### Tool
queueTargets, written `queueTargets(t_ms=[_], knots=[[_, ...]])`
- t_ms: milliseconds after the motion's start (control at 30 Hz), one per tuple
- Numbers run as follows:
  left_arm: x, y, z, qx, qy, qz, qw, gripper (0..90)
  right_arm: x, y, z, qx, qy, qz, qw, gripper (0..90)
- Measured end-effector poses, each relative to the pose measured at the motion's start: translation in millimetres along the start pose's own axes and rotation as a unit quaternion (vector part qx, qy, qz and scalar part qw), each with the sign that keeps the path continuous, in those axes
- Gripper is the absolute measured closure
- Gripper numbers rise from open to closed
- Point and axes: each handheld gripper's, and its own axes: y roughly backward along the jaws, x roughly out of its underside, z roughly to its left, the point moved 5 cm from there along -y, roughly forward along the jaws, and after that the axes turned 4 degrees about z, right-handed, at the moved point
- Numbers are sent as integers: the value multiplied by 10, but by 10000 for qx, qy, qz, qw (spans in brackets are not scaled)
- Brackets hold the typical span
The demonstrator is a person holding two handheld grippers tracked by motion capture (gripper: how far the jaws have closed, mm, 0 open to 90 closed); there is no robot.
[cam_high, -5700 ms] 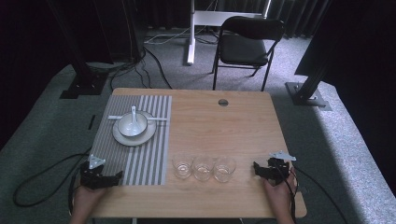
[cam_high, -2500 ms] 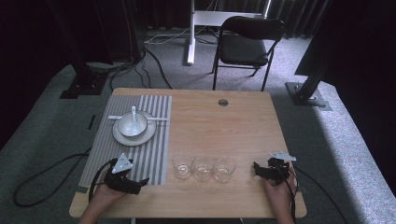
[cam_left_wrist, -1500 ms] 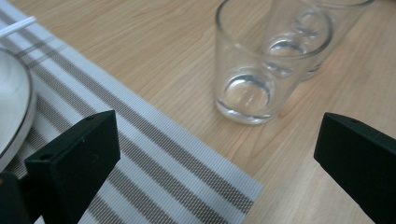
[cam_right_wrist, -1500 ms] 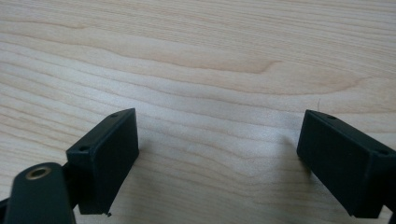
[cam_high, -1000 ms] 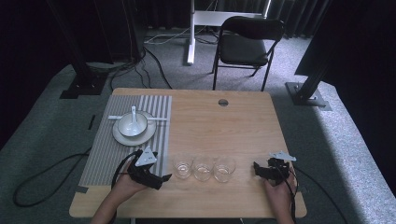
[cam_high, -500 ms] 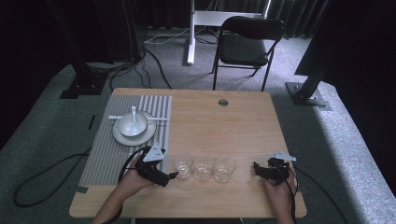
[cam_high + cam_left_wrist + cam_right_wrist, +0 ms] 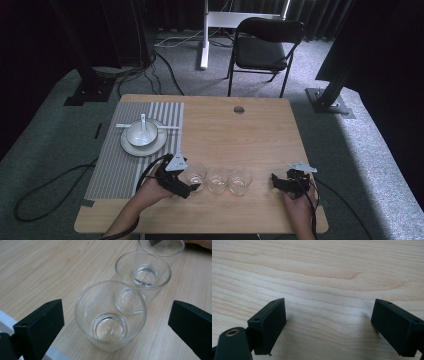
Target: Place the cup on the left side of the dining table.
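Observation:
Three clear glasses stand in a row near the table's front edge: a left glass point(image 7: 196, 174) point(image 7: 110, 315), a middle glass point(image 7: 218, 179) point(image 7: 143, 276) and a right glass point(image 7: 240, 180) point(image 7: 161, 247). My left gripper point(image 7: 191, 188) point(image 7: 116, 322) is open, its jaws spread on either side of the left glass without touching it. My right gripper point(image 7: 274, 181) point(image 7: 329, 325) rests open on bare wood at the front right, with nothing between its jaws.
A striped placemat point(image 7: 120, 165) covers the table's left side. It bears a white plate point(image 7: 131, 146) with a bowl point(image 7: 141, 134) and spoon point(image 7: 143, 121). A round hole point(image 7: 239, 109) sits near the table's far edge. A black chair point(image 7: 265, 47) stands beyond.
My left gripper has travelled from the placemat's front corner rightward to the left glass, which now sits between its open jaws. The right gripper has stayed put.

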Motion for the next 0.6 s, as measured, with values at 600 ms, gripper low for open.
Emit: queueTargets(t_ms=[600], knots=[[-246,-171,-111,218,-216,69,9995,8,0,-1,0,-1,2,-7,10000,122]])
